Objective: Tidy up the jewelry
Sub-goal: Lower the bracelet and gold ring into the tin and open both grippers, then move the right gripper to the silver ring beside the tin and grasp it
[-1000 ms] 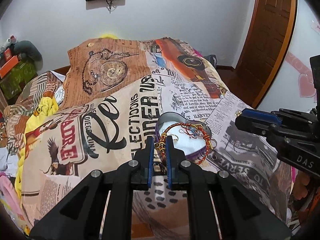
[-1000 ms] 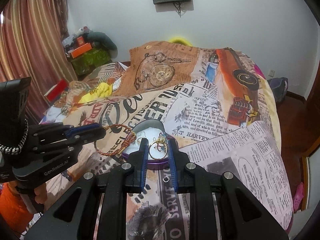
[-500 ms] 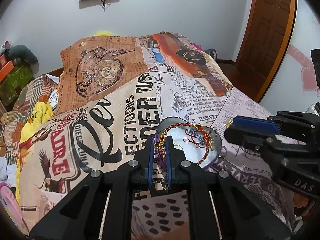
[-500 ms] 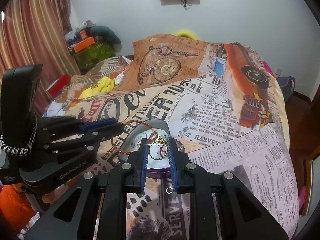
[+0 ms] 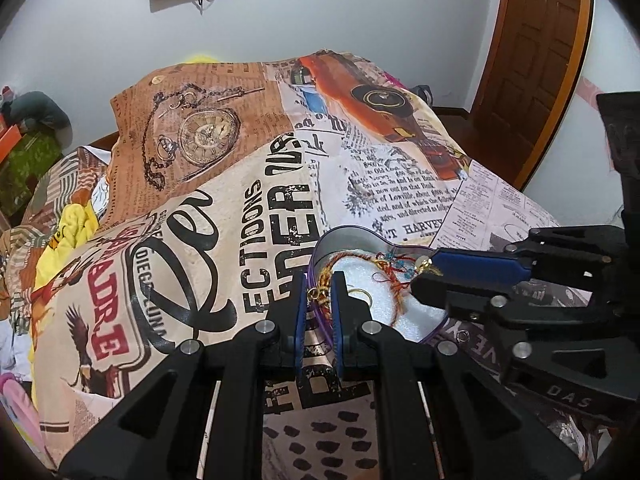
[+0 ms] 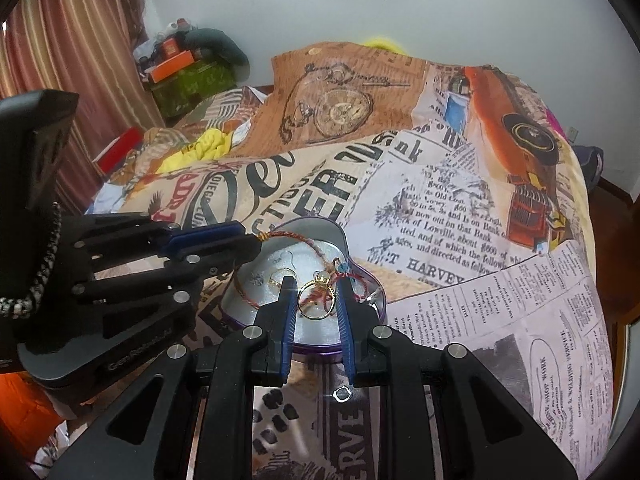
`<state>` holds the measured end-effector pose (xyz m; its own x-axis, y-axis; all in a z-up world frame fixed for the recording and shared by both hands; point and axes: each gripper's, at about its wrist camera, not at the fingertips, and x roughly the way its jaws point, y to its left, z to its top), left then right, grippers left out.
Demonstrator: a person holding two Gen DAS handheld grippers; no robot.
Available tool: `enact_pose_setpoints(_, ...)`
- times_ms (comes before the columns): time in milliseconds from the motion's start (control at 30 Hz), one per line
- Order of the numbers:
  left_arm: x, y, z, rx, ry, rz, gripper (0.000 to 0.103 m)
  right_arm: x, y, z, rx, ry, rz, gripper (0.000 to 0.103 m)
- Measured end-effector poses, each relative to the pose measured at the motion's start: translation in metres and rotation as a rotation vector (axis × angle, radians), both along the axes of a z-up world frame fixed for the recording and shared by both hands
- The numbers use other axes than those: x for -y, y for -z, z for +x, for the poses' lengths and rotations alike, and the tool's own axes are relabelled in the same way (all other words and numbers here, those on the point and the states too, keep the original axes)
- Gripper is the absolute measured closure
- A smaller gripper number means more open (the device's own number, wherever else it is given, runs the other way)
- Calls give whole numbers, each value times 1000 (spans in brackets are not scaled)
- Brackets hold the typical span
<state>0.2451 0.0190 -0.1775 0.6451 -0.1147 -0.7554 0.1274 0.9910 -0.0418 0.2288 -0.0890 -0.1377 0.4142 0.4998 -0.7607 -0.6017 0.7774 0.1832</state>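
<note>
Left claw [image 5: 318, 300] nearly closed on limp thread bracelet [image 5: 386, 276] at its gold end. Your right claw [image 6: 316, 300] clamps the light, slippery ring [image 6: 316, 300]; both over the tin [image 6: 356, 356].

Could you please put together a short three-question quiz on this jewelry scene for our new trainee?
1. True or false: the left gripper is shut on the red braided bracelet.
2. Multiple choice: the gold ring seen between the right gripper's fingers is over A) the bare bedspread, B) the heart-shaped tin, C) the floor.
3. Fill in: a small silver ring lies outside the tin on the ____.

Key:
1. True; its closed fingertips pinch the bracelet's gold-wrapped end above the tin's rim.
2. B.
3. Bedspread, just in front of the tin.
</note>
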Motion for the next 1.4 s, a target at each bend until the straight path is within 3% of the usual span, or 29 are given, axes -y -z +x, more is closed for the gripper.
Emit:
enact_pose_setpoints(700, -15, -13, -12, 5, -39, -30, 91, -14, 8, 1, -48, -45, -39, 81)
enact_pose_setpoints(833, -18, -17, -17, 7, -44, -34, 90, -11, 2, -3, -24, -33, -41, 69)
enact_pose_setpoints(1033, -16, -26, -24, 17, -45, -32, 89, -4, -12, -9, 2, -15, -31, 69)
enact_pose_setpoints(1200, -11, -36, -33, 37, -40, -26, 78, 5, -24, -14, 27, 6, -22, 69)
enact_pose_setpoints(1400, -2, -42, -41, 41, -26, -22, 77, 23, -36, -20, 53, 49, -14, 69)
